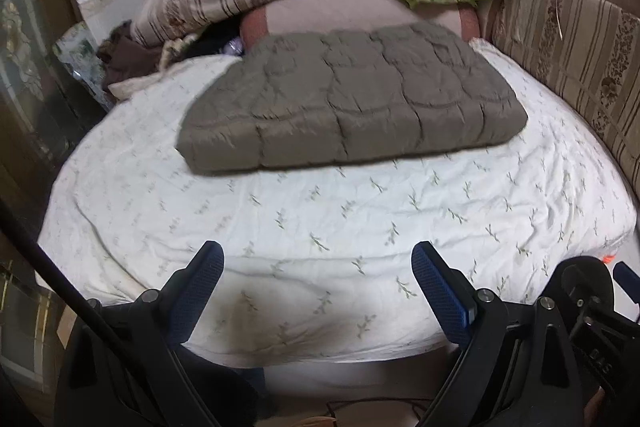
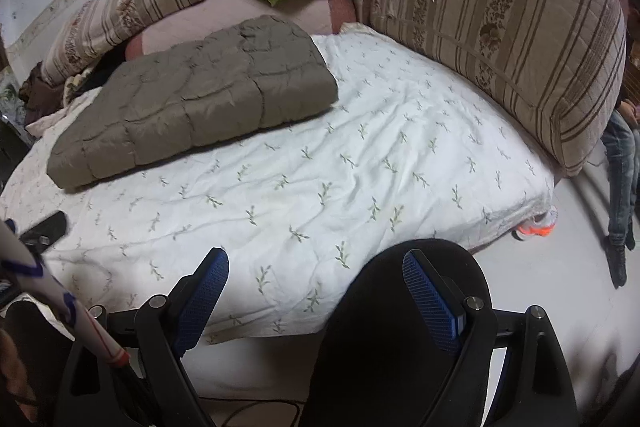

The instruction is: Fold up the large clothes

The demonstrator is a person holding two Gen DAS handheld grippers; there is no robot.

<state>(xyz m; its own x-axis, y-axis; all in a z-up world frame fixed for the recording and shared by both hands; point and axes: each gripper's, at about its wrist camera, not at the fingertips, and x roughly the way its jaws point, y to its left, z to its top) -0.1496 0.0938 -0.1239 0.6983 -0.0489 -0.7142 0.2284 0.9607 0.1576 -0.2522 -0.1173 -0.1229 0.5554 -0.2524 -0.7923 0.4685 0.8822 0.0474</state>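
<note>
On the bed (image 1: 320, 227), toward its far side, the quilt (image 1: 352, 103) lies folded into a thick slab, seemingly done. Both grippers, left (image 1: 318, 267) and right (image 2: 316, 275), hang well back at the near edge, fingers wide and empty.

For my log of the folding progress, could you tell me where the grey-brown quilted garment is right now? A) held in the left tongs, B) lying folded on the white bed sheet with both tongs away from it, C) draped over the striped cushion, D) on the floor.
B: the quilted garment lies as a folded slab on the white sheet, while the left tongs and right tongs are open and apart from it.
</note>
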